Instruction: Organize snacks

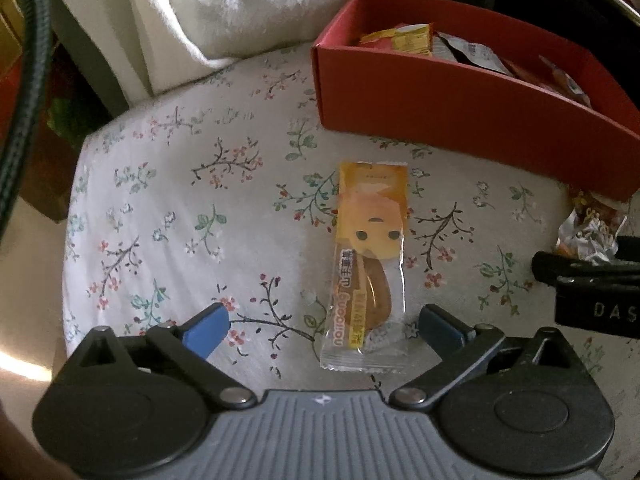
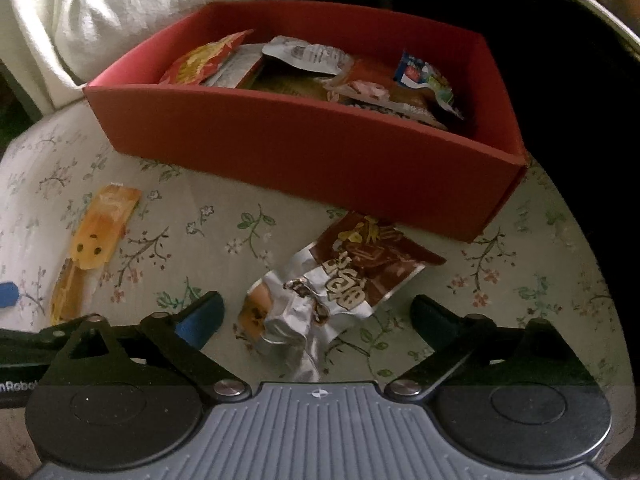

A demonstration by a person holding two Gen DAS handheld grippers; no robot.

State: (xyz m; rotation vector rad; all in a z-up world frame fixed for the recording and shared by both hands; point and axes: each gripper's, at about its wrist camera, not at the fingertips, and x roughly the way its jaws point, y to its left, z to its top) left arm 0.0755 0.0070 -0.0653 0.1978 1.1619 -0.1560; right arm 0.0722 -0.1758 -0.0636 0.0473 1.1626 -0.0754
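A yellow snack packet (image 1: 370, 264) with a cartoon face lies flat on the floral cloth, its near end between the blue pads of my left gripper (image 1: 324, 330), which is open and not touching it. The same packet (image 2: 94, 240) shows at the left of the right wrist view. A crumpled brown and silver wrapper (image 2: 332, 284) lies between the fingers of my right gripper (image 2: 316, 314), open, pads apart from it. Behind stands a red box (image 2: 304, 156) holding several snack packets; the red box (image 1: 460, 96) is at the upper right in the left wrist view.
The floral cloth (image 1: 180, 208) covers a rounded surface that drops off at the left. A white cloth (image 1: 200, 8) is heaped behind. My right gripper's black body (image 1: 596, 284) shows at the right edge of the left wrist view, beside the crumpled wrapper (image 1: 588, 232).
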